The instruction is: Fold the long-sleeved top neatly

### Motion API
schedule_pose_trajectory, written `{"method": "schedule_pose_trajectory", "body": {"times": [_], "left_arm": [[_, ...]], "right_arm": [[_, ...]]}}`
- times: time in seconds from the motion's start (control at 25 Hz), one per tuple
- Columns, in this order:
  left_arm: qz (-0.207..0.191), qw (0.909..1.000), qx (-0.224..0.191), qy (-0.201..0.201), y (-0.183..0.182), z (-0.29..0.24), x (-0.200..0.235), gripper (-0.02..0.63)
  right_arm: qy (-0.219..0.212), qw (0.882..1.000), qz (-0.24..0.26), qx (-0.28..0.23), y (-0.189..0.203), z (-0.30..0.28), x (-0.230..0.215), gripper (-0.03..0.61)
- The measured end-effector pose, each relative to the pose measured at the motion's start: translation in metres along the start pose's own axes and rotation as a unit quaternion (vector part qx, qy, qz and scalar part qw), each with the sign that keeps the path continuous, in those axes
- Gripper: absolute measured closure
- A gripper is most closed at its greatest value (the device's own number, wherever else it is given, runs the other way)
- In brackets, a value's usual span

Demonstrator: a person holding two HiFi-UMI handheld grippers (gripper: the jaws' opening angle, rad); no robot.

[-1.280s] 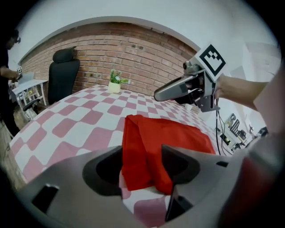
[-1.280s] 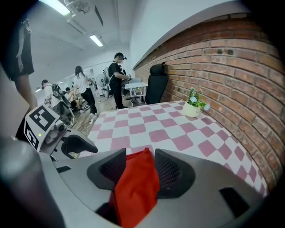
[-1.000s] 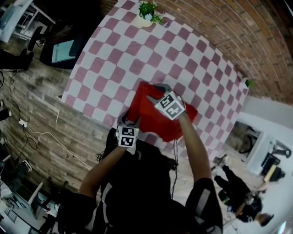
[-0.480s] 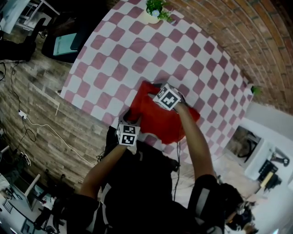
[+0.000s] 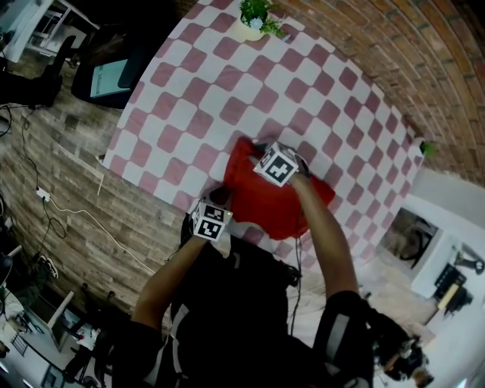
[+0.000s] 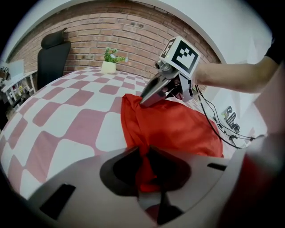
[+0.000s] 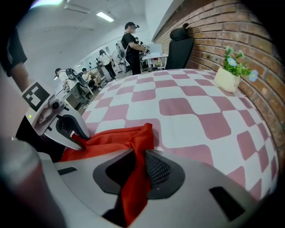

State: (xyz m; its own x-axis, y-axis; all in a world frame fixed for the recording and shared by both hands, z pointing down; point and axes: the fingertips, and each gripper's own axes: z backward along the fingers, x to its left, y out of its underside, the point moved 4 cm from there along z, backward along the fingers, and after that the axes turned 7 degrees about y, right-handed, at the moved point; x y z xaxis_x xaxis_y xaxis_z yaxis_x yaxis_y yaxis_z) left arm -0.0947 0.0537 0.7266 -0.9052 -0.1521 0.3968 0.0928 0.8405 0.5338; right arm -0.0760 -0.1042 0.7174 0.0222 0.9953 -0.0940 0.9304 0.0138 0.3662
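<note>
The left gripper (image 6: 144,156) has just closed its jaws on a fold of the red long-sleeved top (image 6: 178,127), and the cloth is pinched between them. The right gripper (image 7: 137,167) has likewise just closed its jaws on another edge of the top. The top lies bunched on the checked bench (image 5: 189,106), close to its near edge.

Pink-and-white checked worktop (image 5: 197,91), red top (image 5: 265,201) bunched at the near edge, potted plant (image 5: 254,19) far back, seemingly beside the brick wall (image 5: 394,53).
</note>
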Motion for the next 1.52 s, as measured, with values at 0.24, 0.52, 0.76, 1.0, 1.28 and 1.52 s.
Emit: {"method": "schedule_pose_trajectory", "body": {"times": [0.24,0.52,0.76,1.0,1.28,1.52], "left_arm": [[-0.047,0.9981,0.026,0.031,-0.017,-0.002,0.012,0.566],[-0.137,0.9881,0.040,0.058,-0.063,-0.022,0.032,0.571],[-0.253,0.9598,0.072,0.098,-0.122,-0.059,0.030,0.572],[-0.396,0.9024,0.110,0.131,-0.185,-0.115,0.001,0.574],[-0.518,0.8288,0.132,0.165,-0.234,-0.180,-0.061,0.574],[-0.593,0.7716,0.133,0.188,-0.255,-0.217,-0.117,0.574]], "right_arm": [[0.039,0.999,-0.029,-0.012,0.004,0.008,-0.015,0.529],[0.083,0.988,-0.124,-0.025,0.026,0.021,-0.053,0.535],[0.138,0.961,-0.236,-0.041,0.072,0.047,-0.093,0.537],[0.214,0.912,-0.344,-0.056,0.144,0.081,-0.131,0.537],[0.275,0.845,-0.455,-0.066,0.233,0.125,-0.144,0.538],[0.294,0.802,-0.515,-0.071,0.294,0.151,-0.134,0.538]]}}
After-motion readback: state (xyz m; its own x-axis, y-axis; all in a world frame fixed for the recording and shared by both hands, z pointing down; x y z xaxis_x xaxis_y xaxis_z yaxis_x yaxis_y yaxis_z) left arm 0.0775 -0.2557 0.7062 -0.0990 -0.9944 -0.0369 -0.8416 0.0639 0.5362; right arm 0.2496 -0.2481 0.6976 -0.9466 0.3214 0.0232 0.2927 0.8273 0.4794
